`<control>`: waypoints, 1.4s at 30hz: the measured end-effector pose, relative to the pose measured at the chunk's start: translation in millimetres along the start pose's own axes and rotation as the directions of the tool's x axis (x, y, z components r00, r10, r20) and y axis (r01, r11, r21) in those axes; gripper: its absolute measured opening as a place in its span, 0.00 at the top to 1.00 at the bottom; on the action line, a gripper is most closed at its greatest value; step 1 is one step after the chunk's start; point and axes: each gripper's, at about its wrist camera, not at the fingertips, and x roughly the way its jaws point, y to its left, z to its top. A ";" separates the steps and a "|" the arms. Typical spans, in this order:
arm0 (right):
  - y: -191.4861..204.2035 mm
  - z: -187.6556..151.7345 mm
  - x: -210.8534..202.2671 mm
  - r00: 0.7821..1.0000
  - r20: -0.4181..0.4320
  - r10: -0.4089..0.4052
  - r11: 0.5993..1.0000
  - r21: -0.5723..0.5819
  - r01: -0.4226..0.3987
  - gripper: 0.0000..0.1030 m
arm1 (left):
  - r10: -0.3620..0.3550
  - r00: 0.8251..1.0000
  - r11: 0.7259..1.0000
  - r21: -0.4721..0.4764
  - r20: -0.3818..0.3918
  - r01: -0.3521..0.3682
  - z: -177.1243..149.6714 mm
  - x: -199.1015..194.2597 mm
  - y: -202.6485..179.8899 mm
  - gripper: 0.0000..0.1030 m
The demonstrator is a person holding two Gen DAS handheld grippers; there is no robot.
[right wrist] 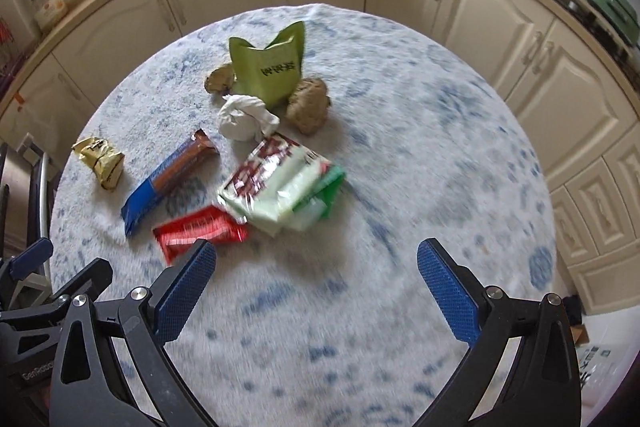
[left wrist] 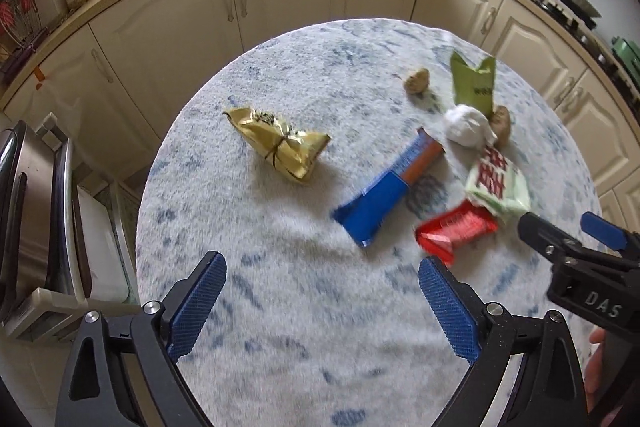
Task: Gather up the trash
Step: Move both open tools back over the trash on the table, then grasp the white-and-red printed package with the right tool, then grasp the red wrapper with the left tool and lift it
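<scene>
Covering the round table [left wrist: 280,327], a blue-flecked cloth carries the trash: blue wrapper [right wrist: 168,179] lying diagonally, brown end pointing away; green pouch [right wrist: 270,67] upright, print unreadable; gold wrapper [left wrist: 280,147] apart. Left gripper [left wrist: 320,307] and right gripper [right wrist: 316,291] gape wide, empty.

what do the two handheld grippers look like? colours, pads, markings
Both match: black curved frames, each finger tipped with a blue cross-hatched pad and fixed with silver round-head bolts. Left gripper shows no lettering in its own view. Right gripper appears in the left wrist view as a black body with white "DAS" lettering. In the right view, the neighbouring body at lower left reads "GenRobo", cut off. No cables or sleeves visible.
</scene>
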 end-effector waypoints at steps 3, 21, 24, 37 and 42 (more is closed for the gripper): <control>8.4 14.1 20.3 1.000 -0.025 -0.001 1.000 -0.019 0.001 0.01 | 0.003 1.000 1.000 -0.015 -0.007 -0.003 17.0 16.8 6.2 0.08; 2.5 5.3 33.7 0.995 0.000 0.100 0.993 -0.062 -0.100 0.17 | -0.017 1.000 1.000 -0.020 -0.009 0.017 21.7 29.7 -3.5 0.08; -14.6 -5.2 23.2 0.995 0.015 0.095 0.995 -0.038 -0.094 0.17 | -0.034 0.999 0.999 0.023 0.002 0.034 18.8 24.0 -23.5 0.08; -77.1 -33.7 19.4 0.999 -0.016 0.047 0.999 0.007 -0.047 0.13 | -0.050 0.994 0.986 0.154 -0.094 0.065 11.4 65.2 -89.8 0.08; -73.6 -32.9 21.4 0.999 -0.004 0.034 0.999 0.002 -0.034 0.08 | -0.018 0.997 0.986 0.164 -0.077 0.031 13.1 75.0 -93.4 0.15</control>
